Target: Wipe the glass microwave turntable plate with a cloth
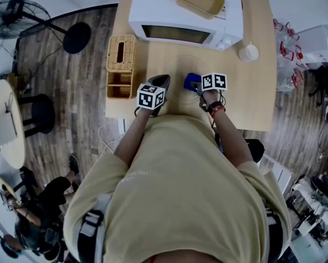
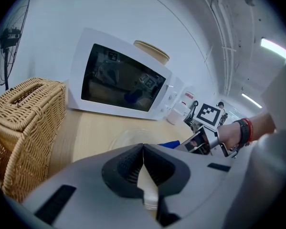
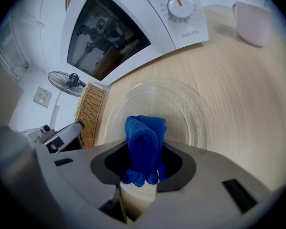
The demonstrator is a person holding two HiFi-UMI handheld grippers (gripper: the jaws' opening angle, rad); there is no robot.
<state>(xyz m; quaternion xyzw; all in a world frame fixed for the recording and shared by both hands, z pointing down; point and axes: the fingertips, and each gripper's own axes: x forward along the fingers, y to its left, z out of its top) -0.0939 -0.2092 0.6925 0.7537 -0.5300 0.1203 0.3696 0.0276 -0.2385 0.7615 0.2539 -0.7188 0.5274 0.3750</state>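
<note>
Blue cloth [image 3: 145, 147], folded, is clamped in my right gripper [image 3: 143, 163] over the near rim of the glass plate [image 3: 195, 116]. Plate lies on the table [image 3: 250, 89] before the microwave [image 3: 123, 27]. My left gripper [image 2: 143, 168] is closed on nothing. Judgement: wiping barely begun, if at all; the whole plate is left.

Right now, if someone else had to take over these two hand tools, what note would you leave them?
Left tool: shut, empty, close to the round clear glass plate.
Right tool: shut on the folded blue cloth, which hangs over the plate's near rim.
The plate lies flat on the light wooden table, in front of the white microwave.
Done: cloth is gripped.
Left: wipe the plate; how much is already wiped I cannot tell.
</note>
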